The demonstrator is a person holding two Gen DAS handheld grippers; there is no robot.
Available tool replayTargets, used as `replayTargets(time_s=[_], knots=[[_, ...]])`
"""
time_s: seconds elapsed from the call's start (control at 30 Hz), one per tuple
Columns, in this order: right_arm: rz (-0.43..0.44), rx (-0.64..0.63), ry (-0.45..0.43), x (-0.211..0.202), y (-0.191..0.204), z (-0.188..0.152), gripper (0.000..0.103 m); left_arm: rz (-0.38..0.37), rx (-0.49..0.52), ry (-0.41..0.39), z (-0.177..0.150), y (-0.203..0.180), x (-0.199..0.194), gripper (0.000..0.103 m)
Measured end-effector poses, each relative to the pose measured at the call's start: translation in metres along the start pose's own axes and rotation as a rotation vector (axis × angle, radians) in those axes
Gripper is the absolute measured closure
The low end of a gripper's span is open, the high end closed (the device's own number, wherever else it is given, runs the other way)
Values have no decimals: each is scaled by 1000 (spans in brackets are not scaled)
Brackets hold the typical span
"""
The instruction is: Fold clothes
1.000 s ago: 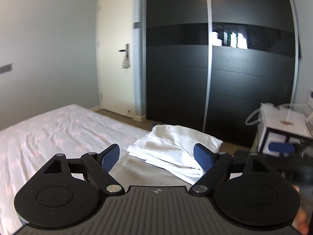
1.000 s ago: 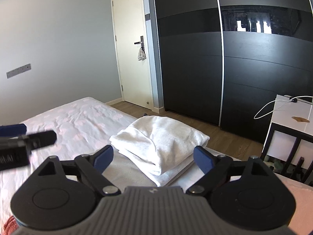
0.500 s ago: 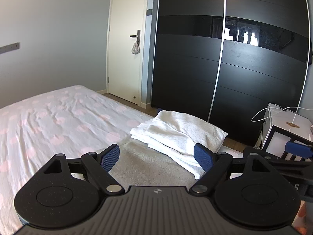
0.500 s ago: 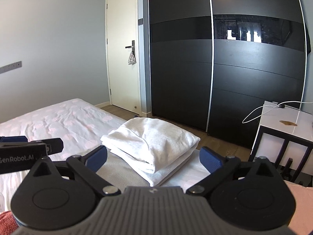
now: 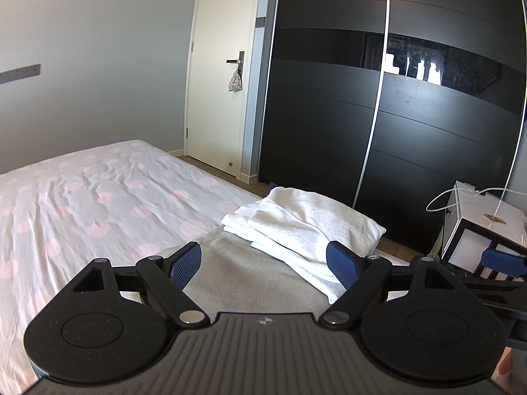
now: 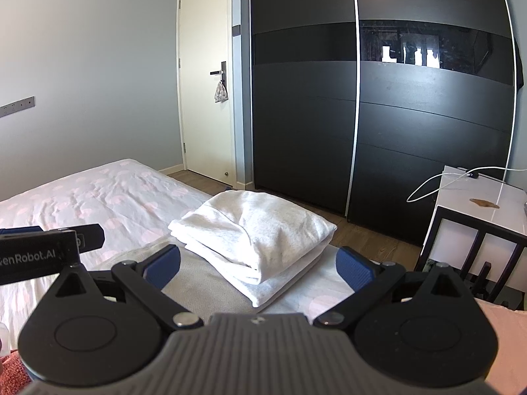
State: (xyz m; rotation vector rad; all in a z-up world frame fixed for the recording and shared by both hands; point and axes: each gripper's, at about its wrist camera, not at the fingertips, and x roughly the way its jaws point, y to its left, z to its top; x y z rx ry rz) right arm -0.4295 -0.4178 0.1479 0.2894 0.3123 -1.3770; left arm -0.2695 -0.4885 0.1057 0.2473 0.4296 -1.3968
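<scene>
The white stack [image 6: 253, 233] lies folded on the bed [image 5: 82, 197] near its corner, partly on a grey garment [image 5: 243, 283] spread beneath it. We hold both grippers above and short of them. The left gripper [image 5: 263, 263] stands apart, empty; the right gripper [image 6: 260, 265] has just been opening and is also empty, now wide. We judge 2 risks: pulling the grey garment could drag the stack off the bed, and a careless grab could undo its folds.

One bed [image 5: 98, 197], two folded white garments [image 6: 253, 230] stacked, one grey cloth [image 5: 240, 279] beneath; one door [image 6: 204, 98], two dark wardrobe panels [image 6: 428, 115], one bedside table [image 6: 477, 204], two grippers.
</scene>
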Motion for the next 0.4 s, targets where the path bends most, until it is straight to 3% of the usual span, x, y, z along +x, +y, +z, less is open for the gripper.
replayTargets(time_s=[0.4], knots=[[-13, 9, 10, 1, -2, -2, 1, 9, 15, -2, -3, -5, 2, 20]])
